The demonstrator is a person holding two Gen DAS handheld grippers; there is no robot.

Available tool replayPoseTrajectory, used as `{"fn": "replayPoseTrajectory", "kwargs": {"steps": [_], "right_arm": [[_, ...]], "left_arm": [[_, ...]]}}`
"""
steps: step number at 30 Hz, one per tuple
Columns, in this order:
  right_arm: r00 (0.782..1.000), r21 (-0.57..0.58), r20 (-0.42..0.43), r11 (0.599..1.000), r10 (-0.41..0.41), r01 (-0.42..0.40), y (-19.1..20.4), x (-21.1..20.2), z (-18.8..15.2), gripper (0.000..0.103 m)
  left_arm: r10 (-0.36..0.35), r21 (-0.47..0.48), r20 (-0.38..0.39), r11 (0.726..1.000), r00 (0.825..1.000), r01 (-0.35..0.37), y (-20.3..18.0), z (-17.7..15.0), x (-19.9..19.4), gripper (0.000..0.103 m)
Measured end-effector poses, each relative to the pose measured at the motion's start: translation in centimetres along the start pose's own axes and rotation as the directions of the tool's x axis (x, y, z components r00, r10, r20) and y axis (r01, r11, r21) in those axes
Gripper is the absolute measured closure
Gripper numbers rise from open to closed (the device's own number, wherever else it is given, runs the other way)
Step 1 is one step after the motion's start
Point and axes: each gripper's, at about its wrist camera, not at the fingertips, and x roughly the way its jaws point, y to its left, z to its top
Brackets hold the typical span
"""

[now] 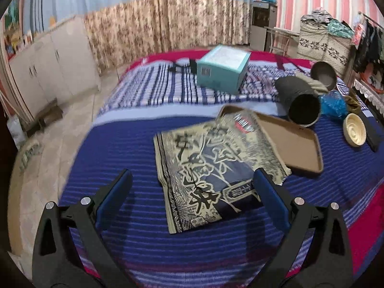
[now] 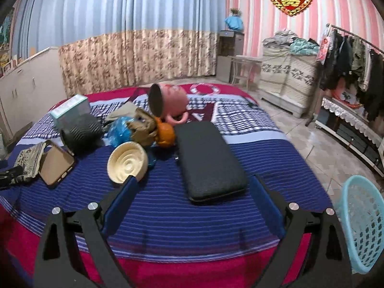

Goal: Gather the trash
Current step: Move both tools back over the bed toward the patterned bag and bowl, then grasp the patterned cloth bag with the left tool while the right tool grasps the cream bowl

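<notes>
A: The bedspread (image 2: pixel 168 216) is seen as woven cloth, matt and ribbed. Just beside it, a light-blue basket (image 2: pixel 362 225) of perforated plastic is shown.

B: On the bedspread, a black case (image 2: pixel 208 160) with a grainy matt finish is noted, and a brown cardboard tray (image 1: pixel 295 144).

Left gripper (image 1: pixel 192 180) angled downward, jaws spread wide, blue pads (image 1: pixel 112 194) facing each other, nothing clamped between them. Right gripper (image 2: pixel 193 189) also tilted down, shallower angle, jaws wide apart and empty, pads (image 2: pixel 120 201) clear of any contact.
</notes>
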Motion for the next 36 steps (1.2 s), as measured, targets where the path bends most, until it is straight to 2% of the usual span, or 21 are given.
{"fn": "replayPoseTrajectory", "kwargs": {"steps": [3, 7, 9, 12, 14, 17, 19, 26, 27, 28, 30, 36], "right_arm": [[1.000, -0.020, -0.017, 1.000, 0.012, -0.012, 0.9, 0.8, -0.1, 0.011], [0.999, -0.045, -0.039, 0.999, 0.025, -0.027, 2.0, 1.6, -0.2, 0.011], [0.998, -0.052, -0.047, 0.998, 0.034, -0.037, 2.3, 1.9, 0.0, 0.011], [0.997, -0.070, -0.064, 0.996, 0.049, -0.053, 3.1, 2.5, 0.2, 0.011], [0.996, -0.083, -0.077, 0.995, 0.055, -0.061, 3.5, 3.0, 0.5, 0.011], [0.993, -0.095, -0.095, 0.993, 0.066, -0.075, 4.2, 3.8, 1.0, 0.011], [0.991, -0.110, -0.108, 0.989, 0.083, -0.095, 5.0, 4.3, 1.4, 0.011], [0.982, -0.194, -0.170, 0.974, 0.086, -0.119, 7.8, 6.4, 1.5, 0.011], [0.981, -0.203, -0.176, 0.971, 0.087, -0.123, 8.1, 6.8, 1.4, 0.016], [0.979, -0.209, -0.182, 0.969, 0.093, -0.131, 8.3, 7.0, 1.4, 0.028], [0.972, -0.215, -0.206, 0.964, 0.114, -0.159, 8.6, 7.4, 1.3, 0.042], [0.969, -0.194, -0.179, 0.959, 0.170, -0.204, 8.1, 5.6, 1.5, 0.042]], "left_arm": [[-0.007, -0.034, -0.071, 0.999, 0.997, 0.005, 0.5, 0.2, 1.8, 0.006], [-0.039, -0.050, -0.070, 0.998, 0.997, 0.035, 0.6, 0.7, 2.3, 0.006], [-0.066, -0.037, -0.067, 0.997, 0.996, 0.064, 0.3, 0.8, 2.3, 0.020], [-0.095, 0.003, -0.054, 0.995, 0.994, 0.096, -0.6, 0.8, 2.0, 0.030], [-0.098, 0.017, -0.044, 0.995, 0.994, 0.098, -0.9, 0.8, 1.8, 0.047], [-0.105, 0.010, -0.036, 0.994, 0.994, 0.106, -0.4, 1.0, 1.3, 0.078], [-0.123, -0.007, -0.037, 0.992, 0.992, 0.123, 0.1, 1.1, 1.0, 0.083], [-0.114, -0.008, -0.009, 0.994, 0.993, 0.114, 0.5, 0.8, -0.1, 0.091], [-0.112, -0.006, -0.006, 0.994, 0.994, 0.111, 0.4, 0.7, -0.2, 0.091], [-0.108, -0.003, -0.003, 0.994, 0.994, 0.108, 0.3, 0.7, -0.3, 0.092], [-0.107, -0.002, 0.002, 0.994, 0.994, 0.107, 0.1, 0.7, -0.5, 0.092], [-0.149, 0.010, 0.015, 0.989, 0.989, 0.149, -1.1, 0.8, -1.4, 0.096]]}}
